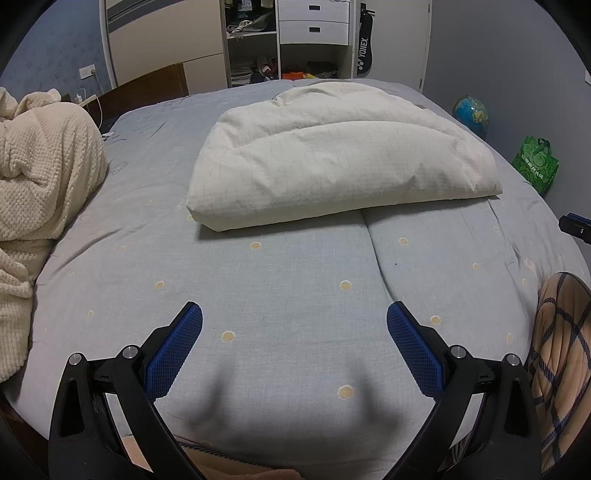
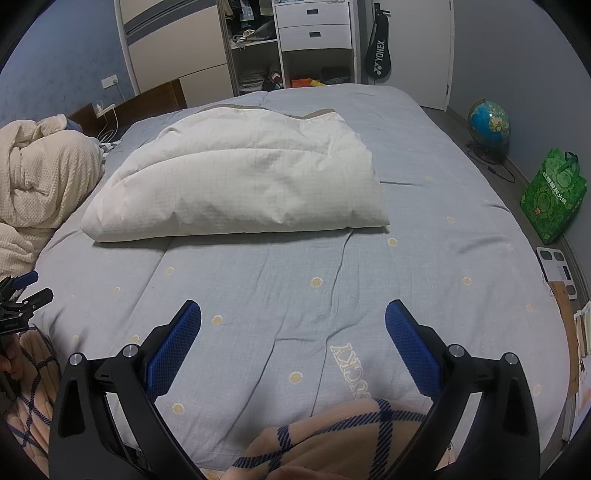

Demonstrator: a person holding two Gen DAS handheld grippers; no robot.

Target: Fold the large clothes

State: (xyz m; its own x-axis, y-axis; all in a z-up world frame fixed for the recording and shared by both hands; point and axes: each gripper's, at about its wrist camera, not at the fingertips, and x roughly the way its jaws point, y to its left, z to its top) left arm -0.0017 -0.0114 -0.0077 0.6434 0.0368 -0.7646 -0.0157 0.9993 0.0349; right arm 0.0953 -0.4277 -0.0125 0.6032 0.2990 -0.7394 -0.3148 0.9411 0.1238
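A white quilt [image 1: 340, 155] lies folded into a thick bundle on the middle of the grey-blue bed [image 1: 280, 280]; it also shows in the right wrist view [image 2: 240, 181]. My left gripper [image 1: 294, 321] is open and empty, above the bed's near part, well short of the quilt. My right gripper [image 2: 293, 317] is open and empty, also near the bed's front edge. The left gripper shows at the left edge of the right wrist view [image 2: 26, 291]. A plaid peach garment [image 2: 332, 439] on the person fills the near bottom.
A cream knitted blanket [image 1: 40, 173] is heaped at the bed's left. A wardrobe with drawers [image 1: 314, 29] stands beyond the bed. A globe [image 2: 488, 123], a green bag [image 2: 554, 195] and a scale [image 2: 559, 269] are on the floor at right.
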